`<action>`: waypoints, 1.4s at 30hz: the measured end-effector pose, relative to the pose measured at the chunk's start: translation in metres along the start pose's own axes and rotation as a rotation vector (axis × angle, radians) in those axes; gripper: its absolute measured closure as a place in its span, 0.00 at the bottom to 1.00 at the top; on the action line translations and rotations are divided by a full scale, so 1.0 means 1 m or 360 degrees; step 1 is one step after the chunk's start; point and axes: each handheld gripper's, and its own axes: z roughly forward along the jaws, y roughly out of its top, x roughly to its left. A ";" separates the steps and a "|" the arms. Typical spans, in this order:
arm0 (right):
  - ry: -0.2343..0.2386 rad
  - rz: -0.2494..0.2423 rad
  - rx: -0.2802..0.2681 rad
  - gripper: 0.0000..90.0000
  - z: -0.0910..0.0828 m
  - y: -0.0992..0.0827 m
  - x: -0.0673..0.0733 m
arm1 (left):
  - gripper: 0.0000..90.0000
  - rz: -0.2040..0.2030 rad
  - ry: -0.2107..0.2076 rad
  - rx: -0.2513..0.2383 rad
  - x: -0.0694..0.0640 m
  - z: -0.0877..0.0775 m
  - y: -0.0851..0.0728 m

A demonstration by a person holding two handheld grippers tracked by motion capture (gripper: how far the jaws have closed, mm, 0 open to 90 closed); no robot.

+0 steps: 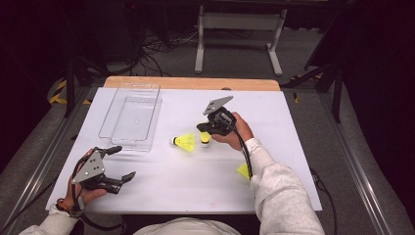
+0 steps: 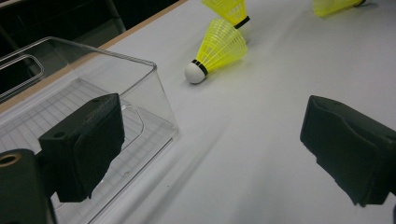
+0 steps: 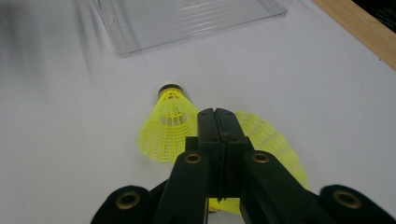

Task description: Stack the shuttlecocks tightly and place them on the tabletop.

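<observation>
My right gripper [image 1: 202, 130] [image 3: 219, 114] is shut on the thin skirt of a yellow shuttlecock [image 1: 204, 139] [image 3: 275, 144], held just above the white table near its middle. A second yellow shuttlecock [image 1: 186, 142] [image 2: 218, 47] [image 3: 169, 126] lies on its side right beside it, its cork toward the clear tray. A third one [image 1: 243, 171] [image 2: 336, 5] lies by the right forearm. My left gripper [image 1: 124, 163] [image 2: 210, 149] rests at the front left, open with nothing between its fingers.
A clear plastic tray [image 1: 129, 117] [image 2: 116, 53] [image 3: 187, 18] stands at the back left of the white tabletop [image 1: 161, 181], close ahead of the left gripper. A wooden edge [image 1: 191, 83] runs along the far side.
</observation>
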 end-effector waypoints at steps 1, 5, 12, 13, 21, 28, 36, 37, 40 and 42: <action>0.0000 0.0000 0.0000 1.00 0.000 0.000 0.000 | 0.08 0.0000 0.0000 0.0000 0.000 0.000 0.000; 0.0002 -0.0005 0.0031 1.00 0.002 -0.002 0.001 | 0.08 0.0001 0.0000 0.0000 0.000 0.000 0.000; -0.0013 0.0014 0.0087 0.96 0.001 -0.012 -0.001 | 0.08 0.0003 0.0000 0.0002 0.000 0.000 0.000; -0.0017 0.0022 0.0087 0.95 -0.001 -0.014 -0.002 | 0.08 0.0003 0.0000 0.0003 0.000 0.000 0.000; -0.0027 0.0044 0.0155 0.86 -0.014 -0.031 -0.005 | 0.08 0.0009 -0.0001 0.0011 0.000 0.000 0.000; -0.0022 0.0072 0.0226 0.83 -0.022 -0.051 -0.007 | 0.08 0.0010 -0.0006 0.0019 -0.001 0.001 0.000; -0.0020 0.0118 0.0313 0.81 -0.025 -0.078 -0.008 | 0.08 0.0020 -0.0021 0.0038 -0.002 0.004 0.001; -0.0021 0.0139 0.0327 0.81 -0.025 -0.082 -0.008 | 0.08 0.0021 -0.0019 0.0037 -0.002 0.004 0.001; -0.0030 0.0143 0.0328 0.84 -0.026 -0.085 -0.008 | 0.08 0.0017 -0.0017 0.0036 -0.002 0.004 0.001; -0.0040 0.0138 0.0322 0.86 -0.026 -0.086 -0.007 | 0.08 0.0016 -0.0017 0.0036 -0.002 0.005 0.001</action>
